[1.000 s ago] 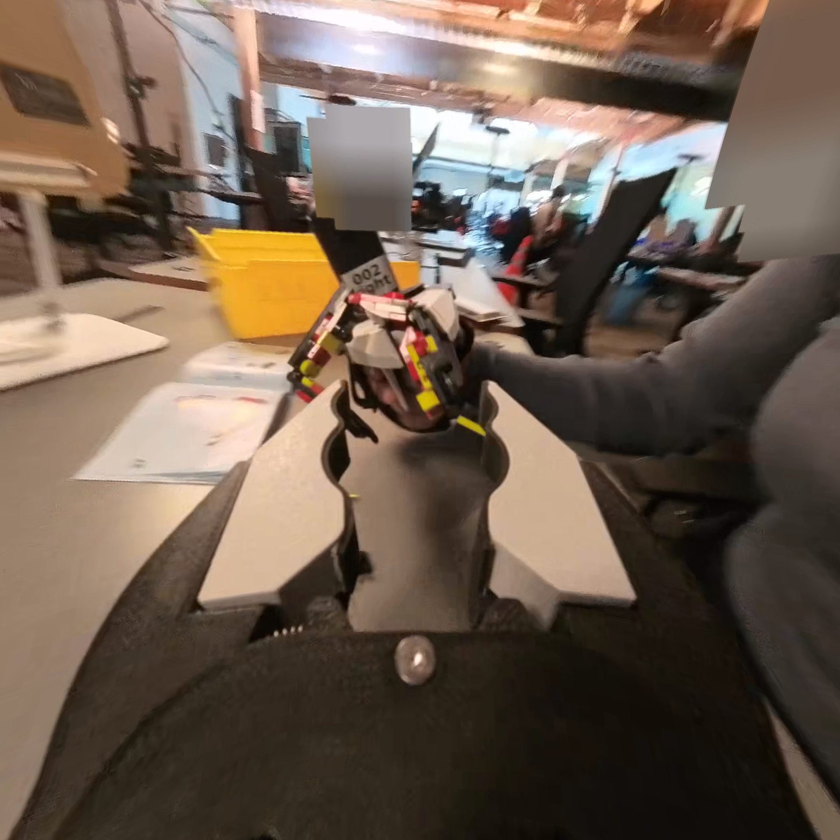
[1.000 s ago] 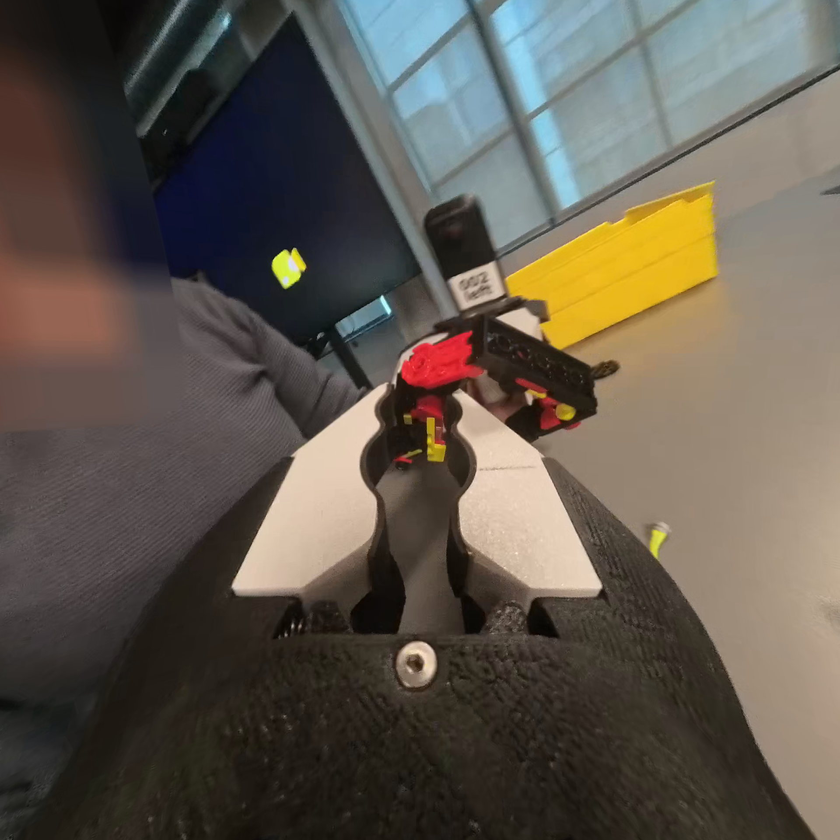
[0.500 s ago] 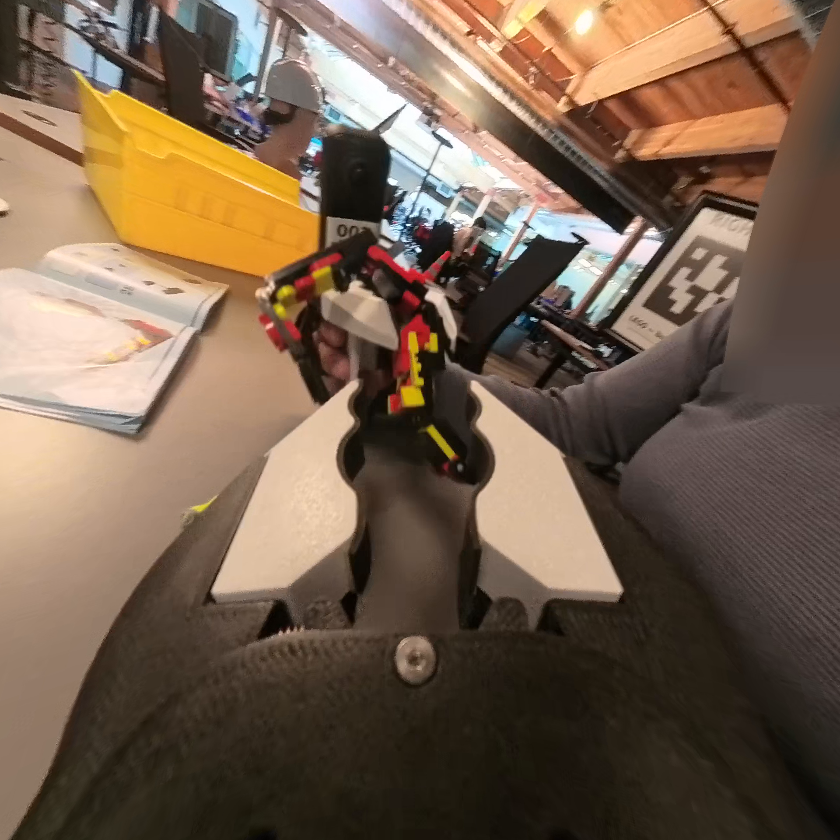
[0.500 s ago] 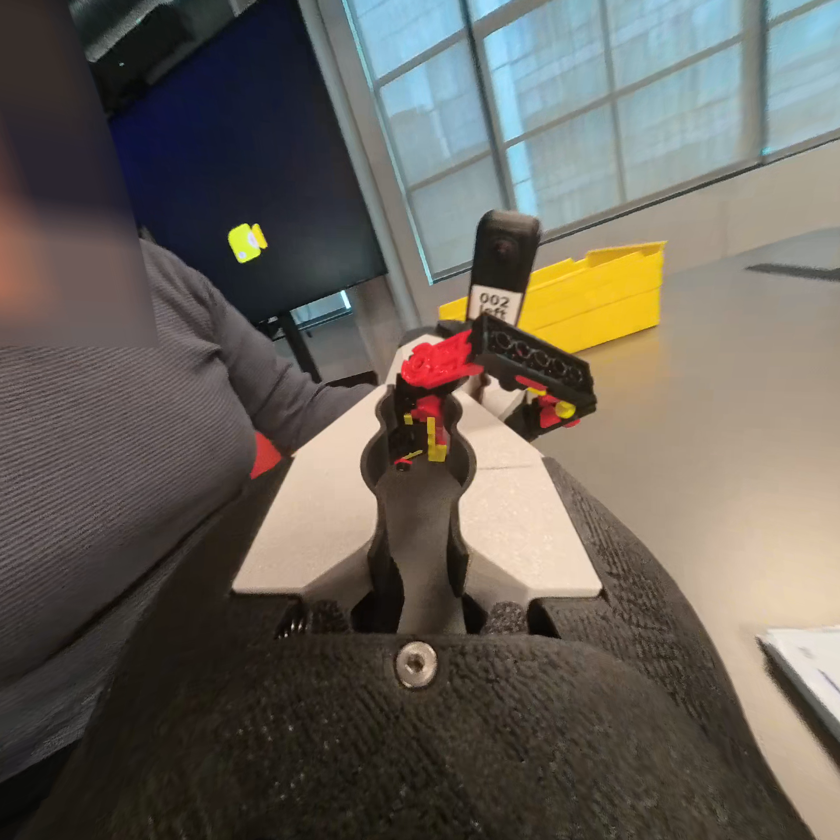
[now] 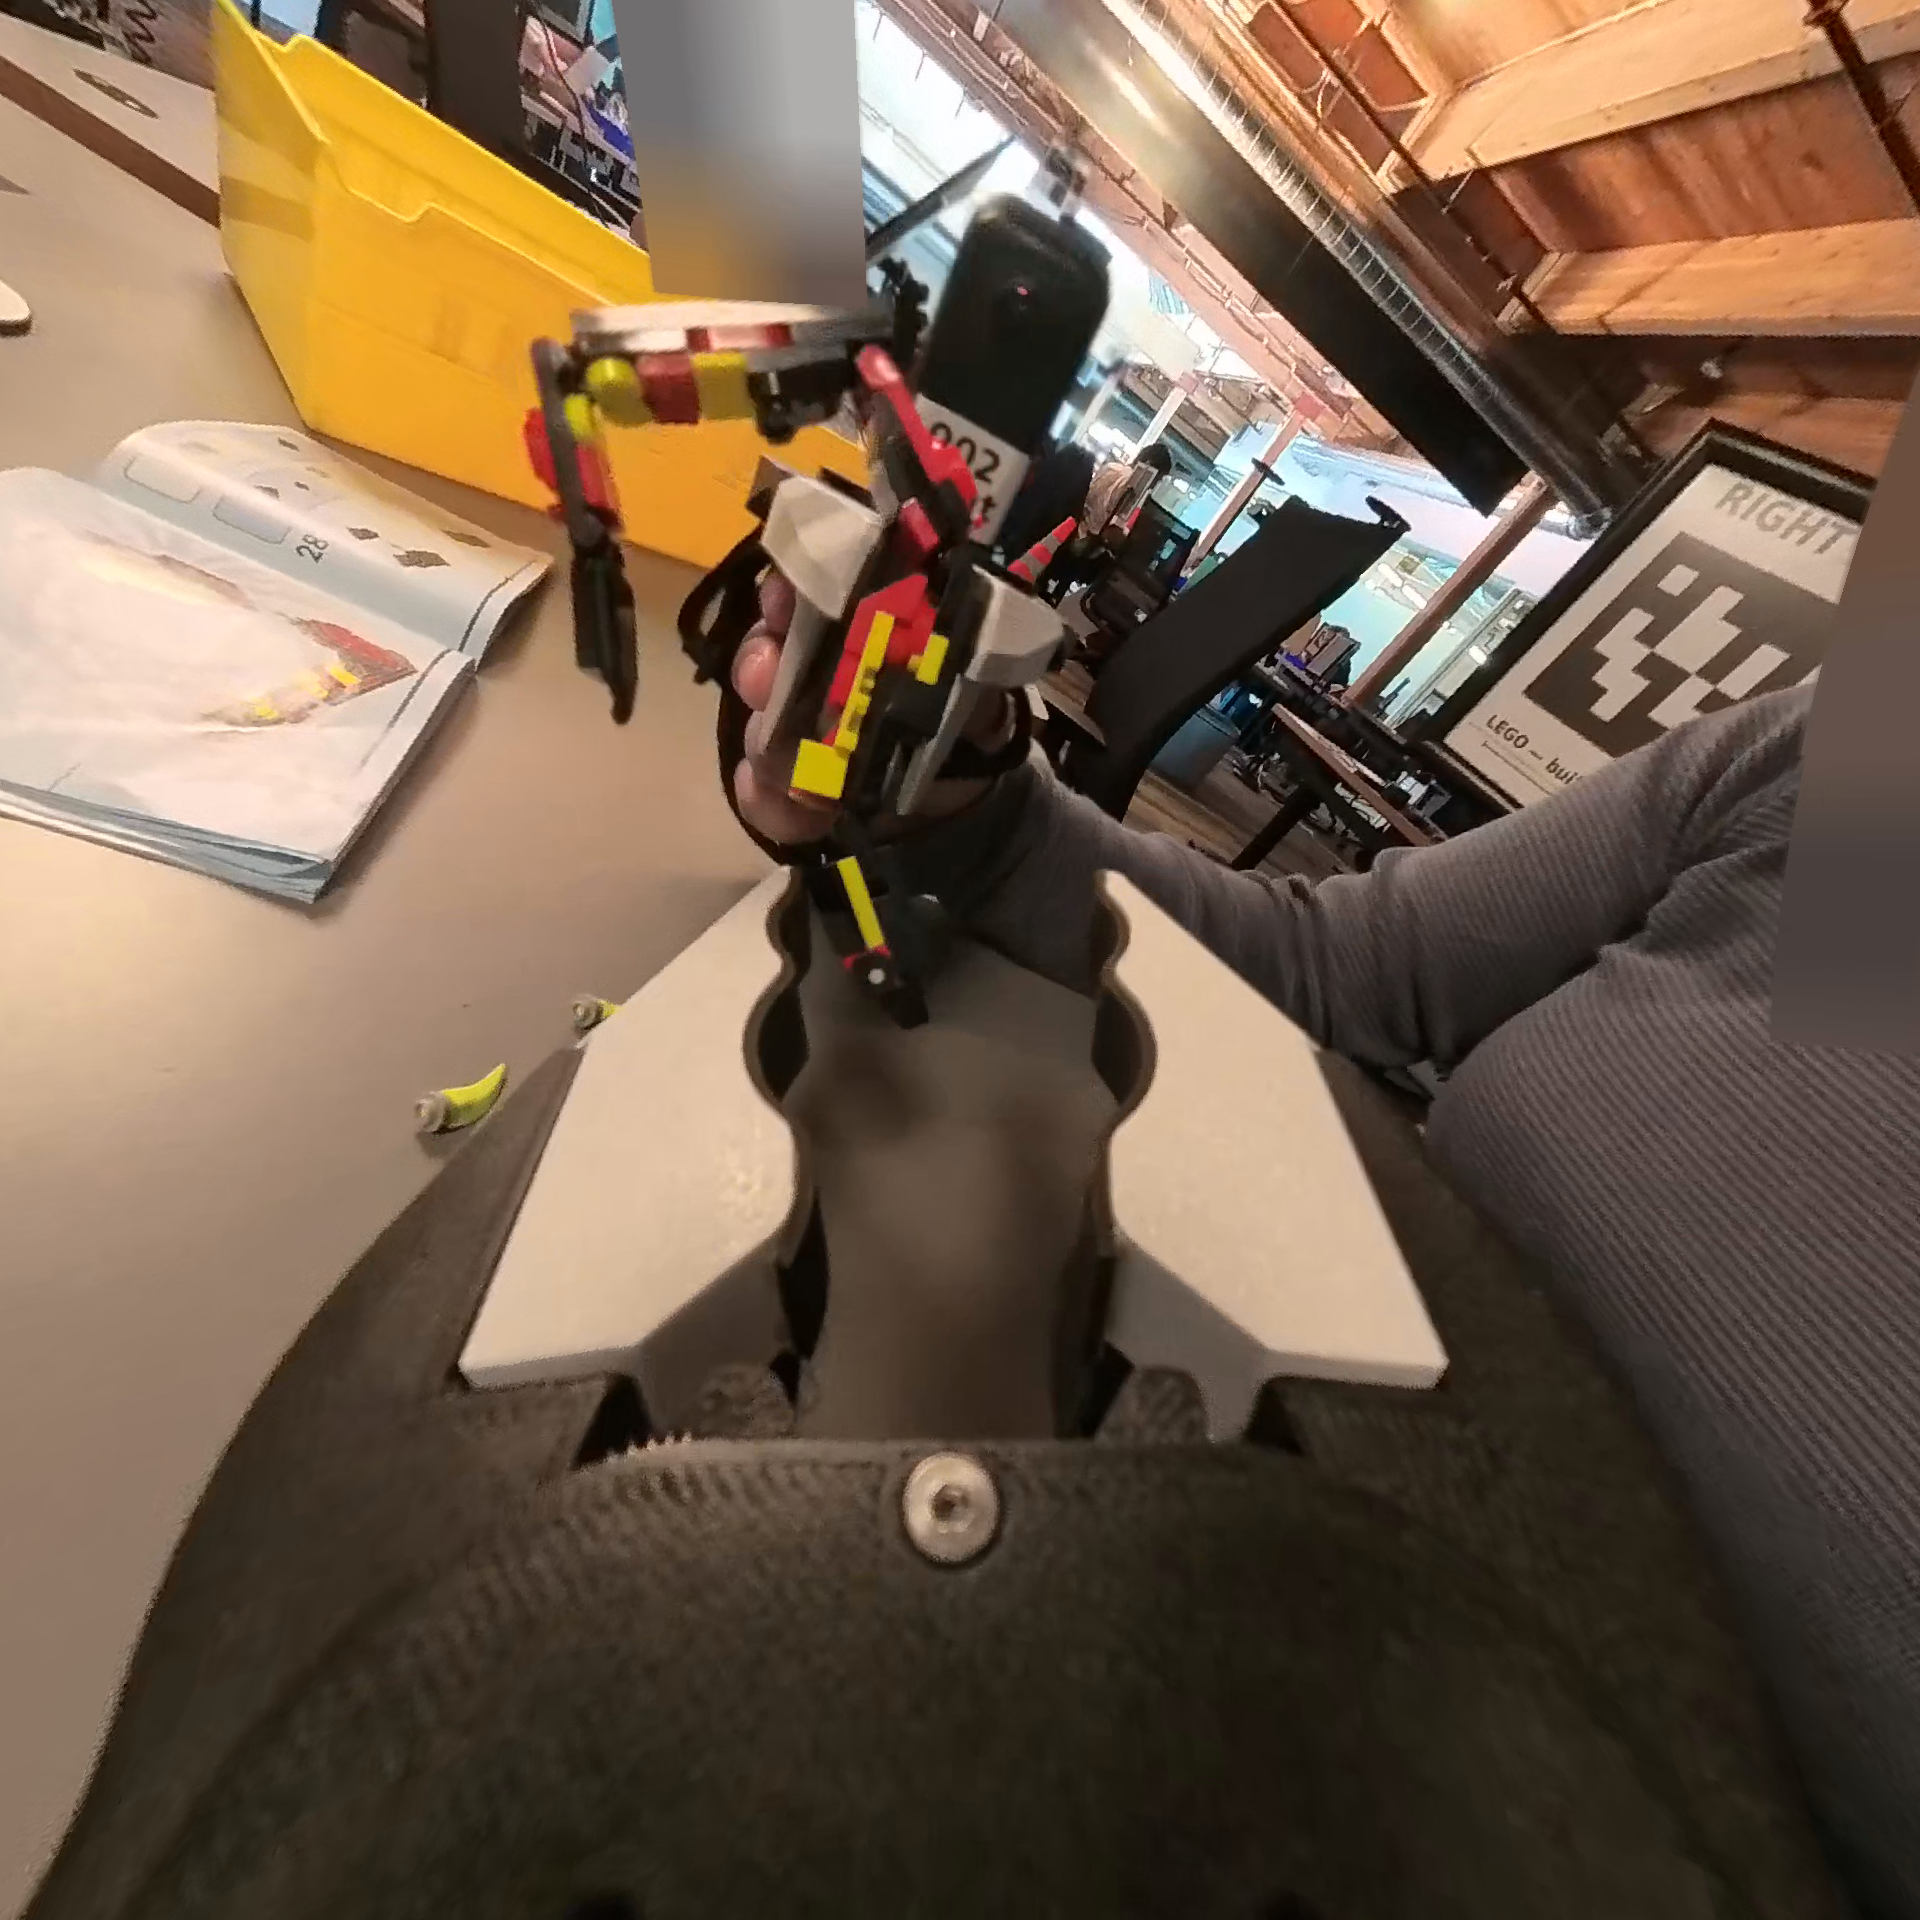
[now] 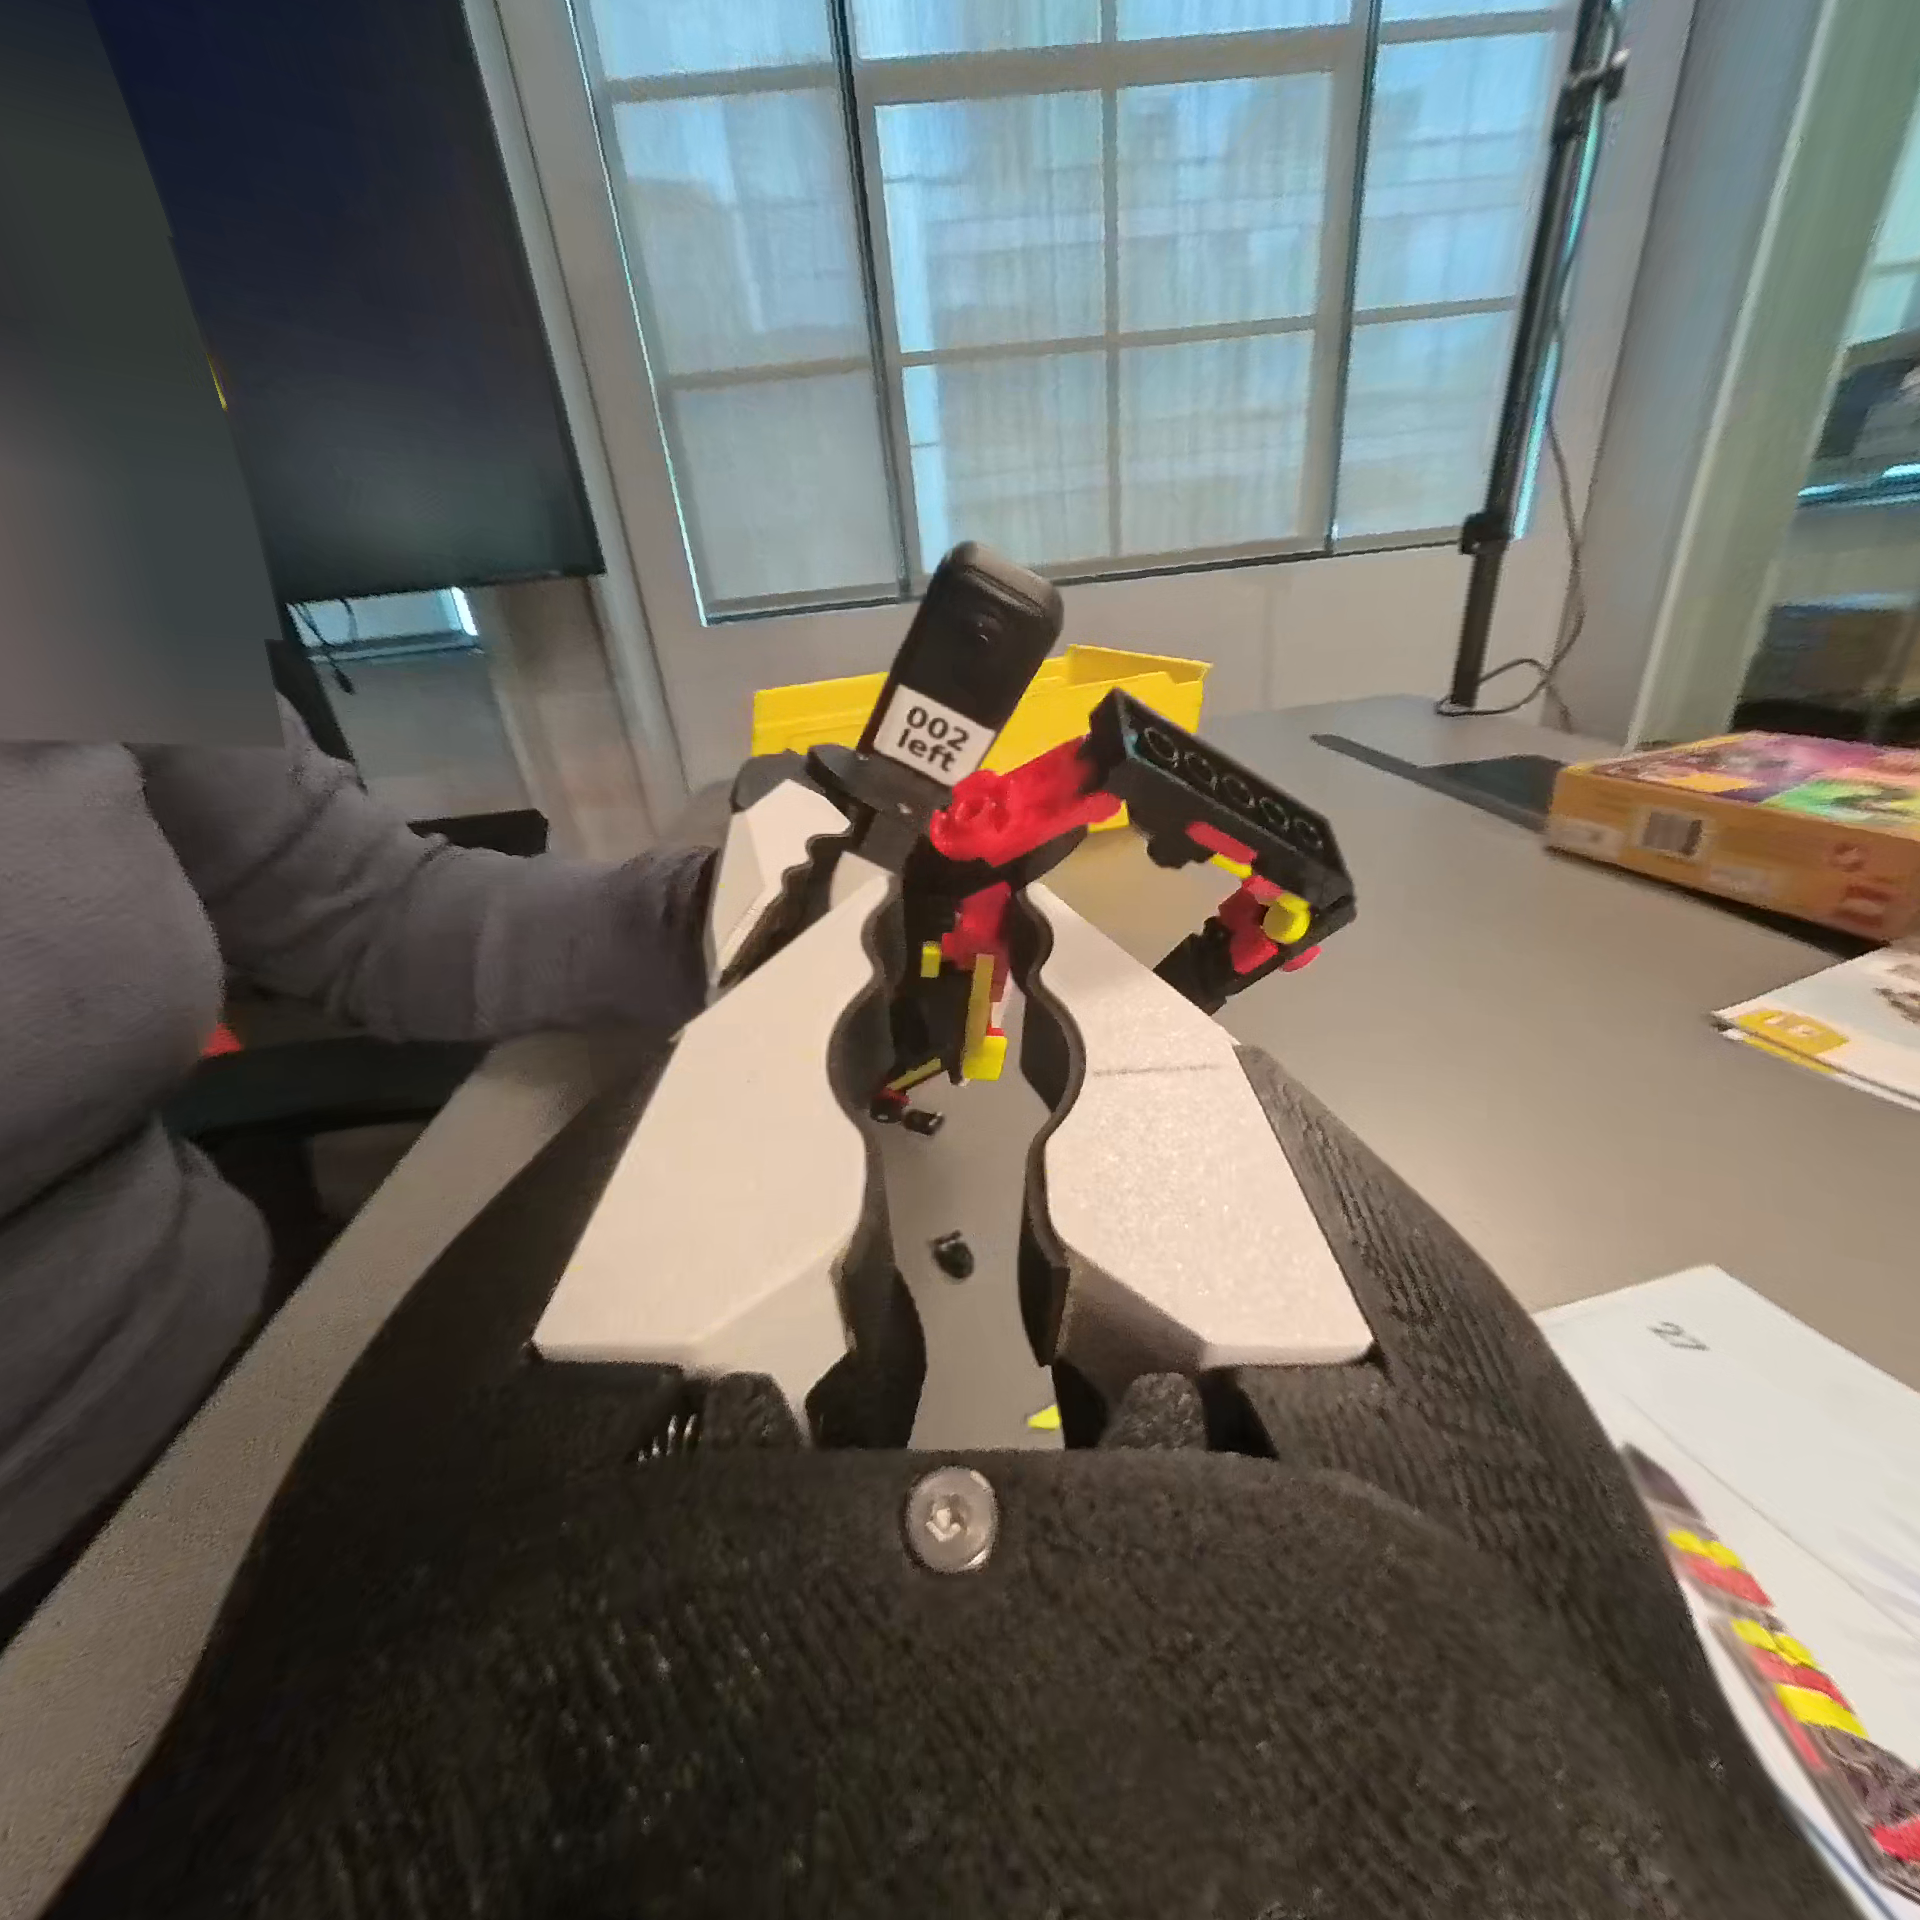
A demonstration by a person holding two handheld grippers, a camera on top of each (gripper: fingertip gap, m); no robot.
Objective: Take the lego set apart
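Being held aloft at twelve o'clock from both grippers: lego set (image 6: 977,935), pinched between right gripper (image 6: 951,961) fingertips, left gripper (image 5: 940,914) gaping around its lower tip. Looking light, rigid yet snap-apart fragile (hinged black arm (image 5: 665,384) dangling at ten o'clock); gripping the stiff core seeming safest.

left gripper (image 5: 945,935): jaws parted, aimed 12 o'clock | right gripper (image 6: 951,961): jaws clamped, aimed 12 o'clock, facing left gripper

Yellow bin (image 5: 416,312), open booklet (image 5: 208,644), orange box (image 6: 1756,821)
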